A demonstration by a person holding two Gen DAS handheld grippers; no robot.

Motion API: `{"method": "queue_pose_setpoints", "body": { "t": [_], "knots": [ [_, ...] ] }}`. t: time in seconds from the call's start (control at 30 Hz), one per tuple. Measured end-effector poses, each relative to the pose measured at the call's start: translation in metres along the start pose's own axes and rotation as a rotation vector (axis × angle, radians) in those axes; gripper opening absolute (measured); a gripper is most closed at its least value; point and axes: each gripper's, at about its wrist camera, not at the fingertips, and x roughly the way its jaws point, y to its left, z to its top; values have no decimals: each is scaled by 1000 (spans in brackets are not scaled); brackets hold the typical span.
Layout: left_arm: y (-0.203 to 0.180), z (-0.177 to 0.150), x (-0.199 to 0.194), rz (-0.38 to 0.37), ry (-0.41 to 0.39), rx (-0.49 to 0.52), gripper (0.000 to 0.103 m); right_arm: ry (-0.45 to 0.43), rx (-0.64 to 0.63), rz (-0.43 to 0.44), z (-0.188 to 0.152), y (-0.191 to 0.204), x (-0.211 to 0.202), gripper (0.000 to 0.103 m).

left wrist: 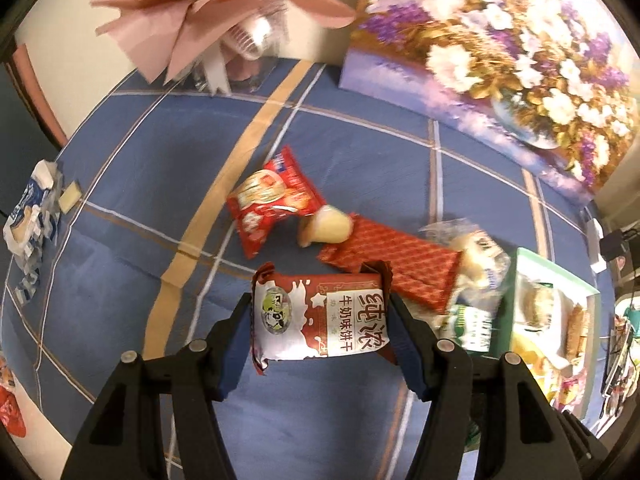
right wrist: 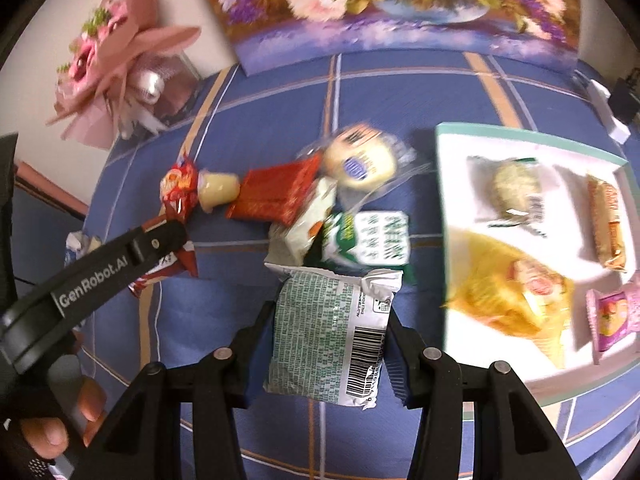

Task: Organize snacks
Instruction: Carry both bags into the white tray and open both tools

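A: Left gripper (left wrist: 320, 322) first. Blue pads closed on a brown-and-white milk biscuit packet (left wrist: 320, 316), one pad on each short end, packet lying crosswise between them. It looks lifted off the blue checked cloth (left wrist: 160, 152), though I can't be sure from this angle.

B: Right gripper (right wrist: 328, 344): fingers clamped on a green-and-white packet (right wrist: 328, 332), barcode side up. Both tongs loaded, then.

A: So the step in hand, as I read it, is carrying from pile to tray. The loose pile sits at 12 to 2 o'clock of the left gripper: red cracker bag (left wrist: 272, 200), pale jelly cup (left wrist: 324, 226), red patterned bar (left wrist: 392, 262), clear-wrapped bun (left wrist: 476, 252).

B: The white tray (right wrist: 452, 216) is at 2 o'clock of the right gripper, near. It already holds a round wrapped cake (right wrist: 516, 188), an orange bar (right wrist: 608, 228), a yellow packet (right wrist: 516, 292) and a pink packet (right wrist: 616, 312).

A: Next move, in my judgement: swing right, set the green packet on the bare white patch in the middle of the tray, then let go. The left load has further to go.

B: What your view lacks: the tray contents. You catch only its green rim (left wrist: 556, 266) at 3 o'clock, blurred.

A: And yours shows my gripper from outside, at 9 o'clock, with fingers of the hand (right wrist: 48, 436) holding it. Mine alone shows the torn blue-and-white wrapper (left wrist: 32, 216) at 9 o'clock, well apart from the pile.
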Motion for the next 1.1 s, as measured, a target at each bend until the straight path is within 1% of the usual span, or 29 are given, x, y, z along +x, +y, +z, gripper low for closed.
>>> {"method": "queue_pose_setpoints", "body": {
  "t": [0.13, 0.27, 0.43, 0.53, 0.8, 1.0, 1.1],
  "knots": [
    [-25, 1, -8, -21, -22, 32, 66, -40, 39, -9, 10, -23, -15, 52],
    [-54, 1, -14, -55, -34, 73, 66, -85, 105, -32, 22, -54, -29, 52],
    [-89, -5, -15, -77, -36, 125, 66, -128, 219, -83, 32, -112, -51, 52],
    [-112, -10, -16, -93, -38, 162, 66, -150, 287, -100, 36, -144, -62, 52],
    [-178, -30, -15, -135, -28, 278, 66, -194, 433, -153, 31, -216, -80, 52],
    [-225, -47, -9, -170, -25, 375, 66, -213, 495, -204, 28, -252, -85, 52],
    [-240, -55, 1, -174, -13, 409, 66, -214, 517, -216, 26, -267, -81, 52]
  ]
}}
